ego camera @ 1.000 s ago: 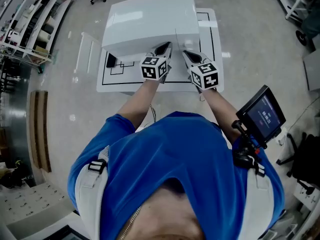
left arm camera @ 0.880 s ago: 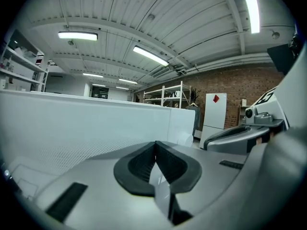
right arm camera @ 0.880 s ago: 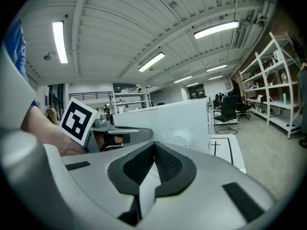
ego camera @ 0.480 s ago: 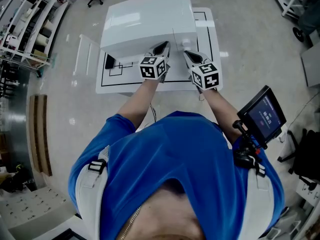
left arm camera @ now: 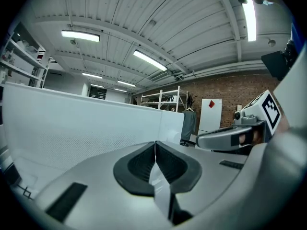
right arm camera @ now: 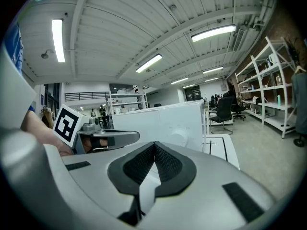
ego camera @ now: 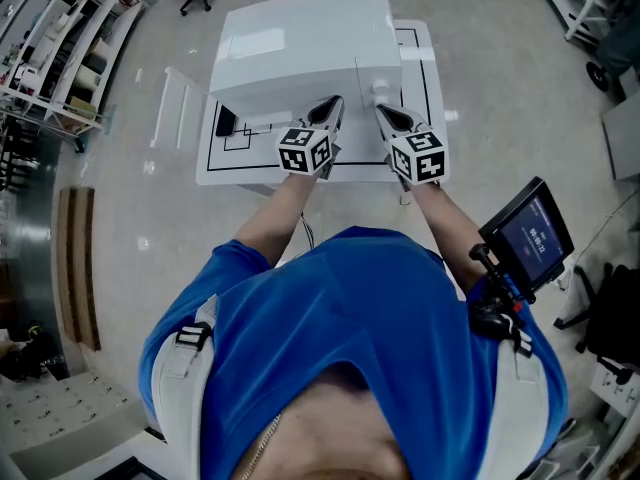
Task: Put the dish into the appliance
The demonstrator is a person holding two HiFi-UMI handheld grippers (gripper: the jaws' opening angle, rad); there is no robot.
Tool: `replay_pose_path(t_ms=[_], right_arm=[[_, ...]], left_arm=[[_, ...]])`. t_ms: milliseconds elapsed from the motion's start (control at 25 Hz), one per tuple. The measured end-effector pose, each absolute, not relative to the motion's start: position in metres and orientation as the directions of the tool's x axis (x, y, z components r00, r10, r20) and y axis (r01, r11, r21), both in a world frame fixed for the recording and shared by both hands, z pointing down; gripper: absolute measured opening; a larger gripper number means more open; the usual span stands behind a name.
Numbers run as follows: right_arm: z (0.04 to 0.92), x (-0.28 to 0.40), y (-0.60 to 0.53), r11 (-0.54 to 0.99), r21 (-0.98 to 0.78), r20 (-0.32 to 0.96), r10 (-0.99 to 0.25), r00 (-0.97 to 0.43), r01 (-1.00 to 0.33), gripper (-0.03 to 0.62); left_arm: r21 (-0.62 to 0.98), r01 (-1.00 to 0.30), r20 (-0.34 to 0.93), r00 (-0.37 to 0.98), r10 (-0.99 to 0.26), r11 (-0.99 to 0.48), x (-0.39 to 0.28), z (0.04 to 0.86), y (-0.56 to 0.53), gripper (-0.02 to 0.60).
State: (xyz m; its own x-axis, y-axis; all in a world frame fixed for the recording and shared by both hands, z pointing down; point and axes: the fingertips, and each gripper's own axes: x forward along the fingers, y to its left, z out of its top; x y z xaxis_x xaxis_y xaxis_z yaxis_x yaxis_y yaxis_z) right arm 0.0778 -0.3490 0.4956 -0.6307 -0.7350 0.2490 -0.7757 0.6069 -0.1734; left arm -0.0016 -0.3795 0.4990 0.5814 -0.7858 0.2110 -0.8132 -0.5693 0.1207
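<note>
The white box-shaped appliance (ego camera: pixel 300 48) stands closed on a white table (ego camera: pixel 415 68) marked with black lines. No dish shows in any view. My left gripper (ego camera: pixel 331 104) is shut and empty, its tips just before the appliance's front edge. Beside it, my right gripper (ego camera: pixel 384 114) is shut and empty too, close to the appliance's round knob (ego camera: pixel 378 88). In the left gripper view the pads of the left gripper (left arm camera: pixel 154 143) meet before the appliance's white wall (left arm camera: pixel 72 128). The right gripper view shows the right gripper (right arm camera: pixel 154 144) closed, with the appliance (right arm camera: pixel 158 121) and its knob (right arm camera: pixel 178 137) ahead.
A small black object (ego camera: pixel 224 121) lies on the table's left part. A screen on a stand (ego camera: pixel 525 233) is at my right side. Metal shelving (ego camera: pixel 60 48) lines the left of the room, and more shelves (right arm camera: pixel 278 80) stand off to the right.
</note>
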Motion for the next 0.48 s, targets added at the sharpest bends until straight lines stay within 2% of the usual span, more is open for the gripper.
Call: replay_pose_path(t_ms=[360,480], right_arm=[[0.498,0.09,-0.344,0.571,-0.2,0.26,-0.753,-0.605,-0.797,0.002],[0.491,0.07,-0.299,0.558,-0.198,0.252,-0.765,-0.592,-0.806,0.002]], left_arm=[[0.143,-0.811,0.193,0.585,-0.788,-0.567,-0.025,0.492,-0.348,0.008],[0.15,-0.803,0.18,0.596,-0.782,-0.577,-0.051,0.486,-0.298,0.008]])
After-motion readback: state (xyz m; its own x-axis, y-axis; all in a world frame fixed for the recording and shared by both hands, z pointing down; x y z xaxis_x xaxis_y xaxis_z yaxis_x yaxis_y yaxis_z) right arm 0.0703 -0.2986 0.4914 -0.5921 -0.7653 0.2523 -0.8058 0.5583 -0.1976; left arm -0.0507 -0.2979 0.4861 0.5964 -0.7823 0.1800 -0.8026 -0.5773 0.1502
